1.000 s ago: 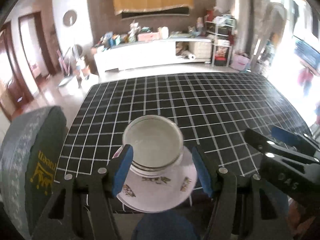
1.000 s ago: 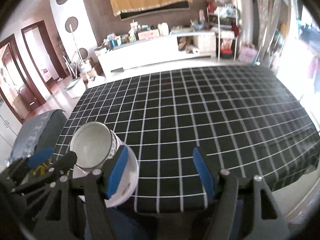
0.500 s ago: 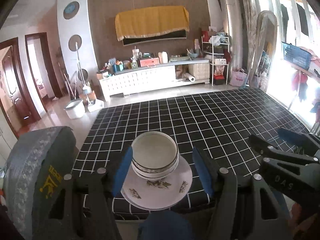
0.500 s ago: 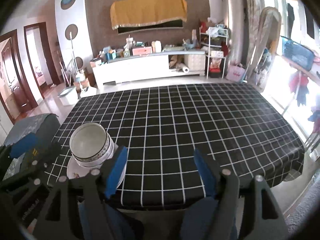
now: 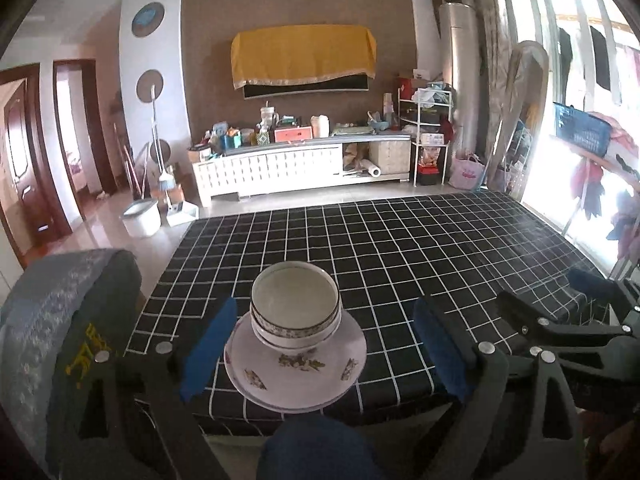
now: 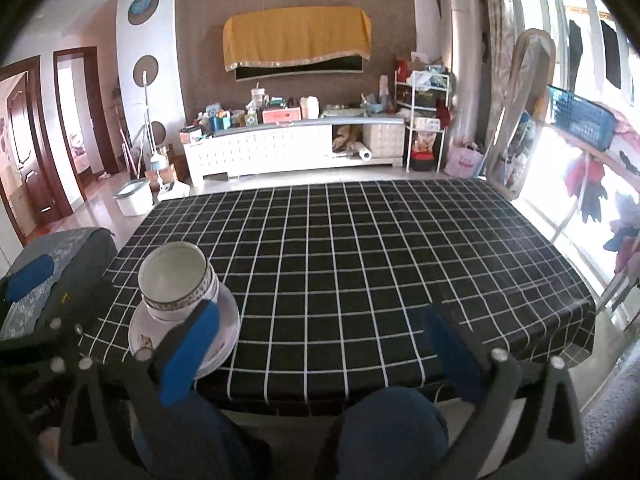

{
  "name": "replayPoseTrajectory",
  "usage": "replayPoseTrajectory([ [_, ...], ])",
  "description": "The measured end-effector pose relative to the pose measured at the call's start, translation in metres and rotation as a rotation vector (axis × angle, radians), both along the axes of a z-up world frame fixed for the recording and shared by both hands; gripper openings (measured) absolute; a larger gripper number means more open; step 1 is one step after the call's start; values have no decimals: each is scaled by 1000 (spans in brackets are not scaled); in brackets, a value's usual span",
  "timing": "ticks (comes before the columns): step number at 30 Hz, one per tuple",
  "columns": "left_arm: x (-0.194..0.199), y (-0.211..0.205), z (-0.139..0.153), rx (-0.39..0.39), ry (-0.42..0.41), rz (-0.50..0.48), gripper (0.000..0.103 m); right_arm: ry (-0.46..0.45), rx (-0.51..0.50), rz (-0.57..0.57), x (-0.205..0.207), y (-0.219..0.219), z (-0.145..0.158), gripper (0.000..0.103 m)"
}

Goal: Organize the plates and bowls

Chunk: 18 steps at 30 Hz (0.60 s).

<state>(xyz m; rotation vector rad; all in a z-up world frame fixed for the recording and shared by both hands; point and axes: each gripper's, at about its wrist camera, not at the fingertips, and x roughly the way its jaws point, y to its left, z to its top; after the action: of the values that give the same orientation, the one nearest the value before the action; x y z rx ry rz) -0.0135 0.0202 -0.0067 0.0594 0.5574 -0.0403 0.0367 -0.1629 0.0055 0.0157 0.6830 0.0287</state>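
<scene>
Stacked white bowls (image 5: 295, 306) with a dark patterned band sit on stacked floral plates (image 5: 294, 372) at the near edge of the black checked table (image 5: 400, 264). My left gripper (image 5: 320, 352) is drawn back from the stack, its jaws opening wide, the blue pads clear of the plates on both sides. From the right wrist, the bowls (image 6: 178, 280) and plates (image 6: 180, 332) stand at the left. My right gripper (image 6: 316, 348) is over the table's near edge, jaws opening, nothing between them.
A grey-green chair back (image 5: 60, 340) stands left of the table. The person's blue knees (image 6: 392, 432) are just below the table edge. A white cabinet (image 5: 280, 168) with clutter lines the far wall. A window and drying rack are at the right.
Both grippers pulled back and up from the stack, so it looks smaller and more room shows. Both pairs of jaws have spread wider. The bowls and plates stayed put.
</scene>
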Motion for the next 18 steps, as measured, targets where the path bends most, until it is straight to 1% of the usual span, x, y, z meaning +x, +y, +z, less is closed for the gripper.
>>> replayPoseTrajectory([
  [2,-1,0,-1,4,0,1,89,2,-1,4,-1,-1,-2,103],
  [4,-1,0,-2,8,1,15,98,5,1,11,-1,0,-3,103],
  [6,-2,3,-2,0,4,30,103,8,1,18,-2,3,-5,103],
  [9,-2,6,-1,-8,9,45,103,8,8,30,-2,4,-7,103],
  [14,-2,9,-4,-6,19,57,103,-17,2,32,-8,5,-5,103],
  [18,-2,9,-5,-8,23,57,103,-15,5,34,-9,6,-7,103],
])
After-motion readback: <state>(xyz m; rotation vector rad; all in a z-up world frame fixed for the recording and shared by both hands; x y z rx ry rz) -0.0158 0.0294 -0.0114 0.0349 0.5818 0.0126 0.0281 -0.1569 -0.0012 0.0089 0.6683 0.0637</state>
